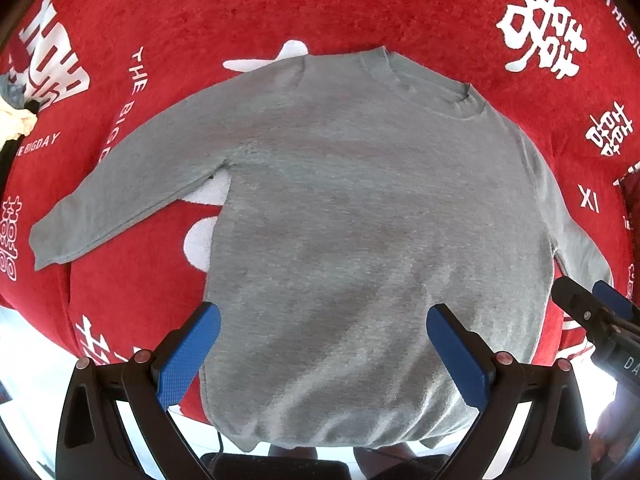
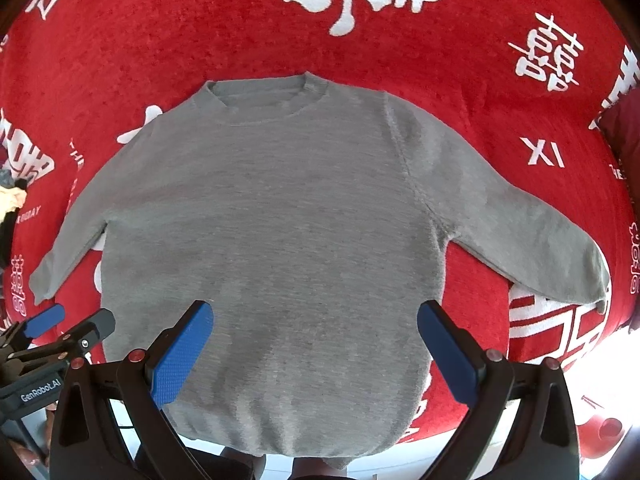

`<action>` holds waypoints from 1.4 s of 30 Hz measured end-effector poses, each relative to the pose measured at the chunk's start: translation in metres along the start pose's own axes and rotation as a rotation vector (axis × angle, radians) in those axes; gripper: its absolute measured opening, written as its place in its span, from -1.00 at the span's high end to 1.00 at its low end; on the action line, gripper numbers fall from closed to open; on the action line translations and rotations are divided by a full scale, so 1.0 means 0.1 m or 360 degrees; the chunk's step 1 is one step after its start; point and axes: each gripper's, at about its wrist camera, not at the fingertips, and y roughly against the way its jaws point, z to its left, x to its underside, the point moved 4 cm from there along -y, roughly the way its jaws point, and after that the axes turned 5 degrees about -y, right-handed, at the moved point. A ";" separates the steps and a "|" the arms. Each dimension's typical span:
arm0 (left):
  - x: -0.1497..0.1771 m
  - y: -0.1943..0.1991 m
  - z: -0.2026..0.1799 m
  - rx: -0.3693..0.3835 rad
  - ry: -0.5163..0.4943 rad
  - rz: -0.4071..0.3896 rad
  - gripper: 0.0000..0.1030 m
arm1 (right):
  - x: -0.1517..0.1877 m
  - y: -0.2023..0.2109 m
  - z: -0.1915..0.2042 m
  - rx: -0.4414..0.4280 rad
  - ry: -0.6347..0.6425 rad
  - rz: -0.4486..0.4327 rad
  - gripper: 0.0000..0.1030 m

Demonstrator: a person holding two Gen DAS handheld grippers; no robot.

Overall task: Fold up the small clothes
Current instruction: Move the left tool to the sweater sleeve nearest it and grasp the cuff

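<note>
Pre-fold: small grey knit sweater (image 1: 360,220) lies flat on the red printed cloth (image 1: 240,12).
Left gripper (image 1: 324,344) and right gripper (image 2: 316,340): fingers apart, empty; next, likely grasp a sleeve.

Two close wrist views above the shared sweater (image 1: 360,220) (hem-side, looking neckward)

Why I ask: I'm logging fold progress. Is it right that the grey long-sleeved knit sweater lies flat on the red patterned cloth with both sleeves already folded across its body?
Not quite: on the grey long-sleeved knit sweater, flat on the red patterned cloth, both sleeves spread outward, as the right wrist view shows.
</note>
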 end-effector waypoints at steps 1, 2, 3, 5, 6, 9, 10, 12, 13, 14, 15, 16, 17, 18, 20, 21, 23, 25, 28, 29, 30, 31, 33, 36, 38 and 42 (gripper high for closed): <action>0.00 0.00 0.02 0.0004 0.0008 0.0001 -1.00 | 0.00 -0.01 0.02 -0.0002 0.0000 0.0003 -0.99; 0.00 0.00 0.03 0.0010 0.0014 0.0002 -1.00 | 0.00 -0.01 0.04 -0.0003 0.0000 0.0004 -0.99; 0.00 0.00 0.05 0.0014 0.0018 0.0002 -1.00 | 0.00 -0.01 0.06 -0.0007 0.0002 0.0007 -0.99; 0.01 0.00 0.08 0.0035 0.0031 -0.0002 -1.00 | 0.01 -0.02 0.11 -0.0011 0.0013 0.0007 -0.99; 0.02 0.00 0.10 0.0051 0.0040 -0.0004 -1.00 | 0.01 -0.02 0.15 -0.0012 0.0028 0.0007 -0.99; 0.03 -0.01 0.23 0.0142 0.0122 -0.0015 -1.00 | 0.04 -0.04 0.27 -0.0014 0.0078 0.0002 -0.99; 0.04 -0.02 0.32 0.0179 0.0171 -0.0019 -1.00 | 0.05 -0.05 0.33 -0.0019 0.0096 0.0004 -0.99; 0.05 -0.05 0.52 0.0237 0.0275 -0.0029 -1.00 | 0.07 -0.07 0.45 -0.0041 0.0136 0.0015 -0.99; 0.06 -0.06 0.62 0.0249 0.0316 -0.0035 -1.00 | 0.09 -0.09 0.53 -0.0056 0.0160 0.0023 -0.99; 0.06 -0.07 0.72 0.0255 0.0351 -0.0046 -1.00 | 0.12 -0.11 0.61 -0.0071 0.0189 0.0032 -0.99; 0.07 -0.08 0.83 0.0257 0.0388 -0.0064 -1.00 | 0.15 -0.13 0.70 -0.0083 0.0221 0.0038 -0.99; 0.07 -0.09 0.97 0.0256 0.0430 -0.0090 -1.00 | 0.18 -0.15 0.79 -0.0093 0.0261 0.0045 -0.99; 0.08 -0.10 1.12 0.0254 0.0475 -0.0116 -1.00 | 0.21 -0.17 0.87 -0.0100 0.0293 0.0049 -0.99; 0.09 -0.11 1.26 0.0258 0.0517 -0.0142 -1.00 | 0.25 -0.20 1.00 -0.0110 0.0343 0.0057 -0.99; 0.13 -0.14 1.64 0.0281 0.0640 -0.0228 -1.00 | 0.33 -0.25 1.20 -0.0135 0.0419 0.0073 -0.99; 0.14 -0.15 1.76 0.0292 0.0679 -0.0255 -1.00 | 0.36 -0.28 1.29 -0.0150 0.0448 0.0083 -0.99; 0.18 -0.21 2.10 0.0336 0.0808 -0.0329 -1.00 | 0.44 -0.34 1.48 -0.0189 0.0499 0.0104 -0.99; 0.23 -0.32 2.46 0.0404 0.0957 -0.0394 -1.00 | 0.50 -0.39 1.65 -0.0215 0.0540 0.0124 -0.99; 0.34 -0.56 2.88 0.0534 0.1162 -0.0436 -1.00 | 0.59 -0.47 1.86 -0.0247 0.0589 0.0155 -0.99; 0.38 -0.64 3.00 0.0586 0.1231 -0.0447 -1.00 | 0.62 -0.49 1.92 -0.0254 0.0606 0.0165 -0.99; 0.40 -0.72 3.09 0.0638 0.1290 -0.0456 -1.00 | 0.64 -0.51 1.97 -0.0257 0.0623 0.0173 -0.99; 0.41 -0.76 3.12 0.0696 0.1334 -0.0483 -1.00 | 0.67 -0.52 2.02 -0.0263 0.0640 0.0177 -0.99; 0.42 -0.76 3.22 0.0761 0.1371 -0.0575 -1.00 | 0.70 -0.53 2.12 -0.0275 0.0671 0.0181 -0.99; 0.37 -0.80 3.35 0.0837 0.1410 -0.0637 -1.00 | 0.73 -0.54 2.24 -0.0282 0.0721 0.0185 -0.99; 0.33 -0.82 3.41 0.0885 0.1444 -0.0666 -1.00 | 0.73 -0.55 2.31 -0.0277 0.0742 0.0191 -0.99; 0.19 -0.83 3.47 0.0955 0.1492 -0.0724 -1.00 | 0.72 -0.55 2.42 -0.0300 0.0759 0.0196 -0.99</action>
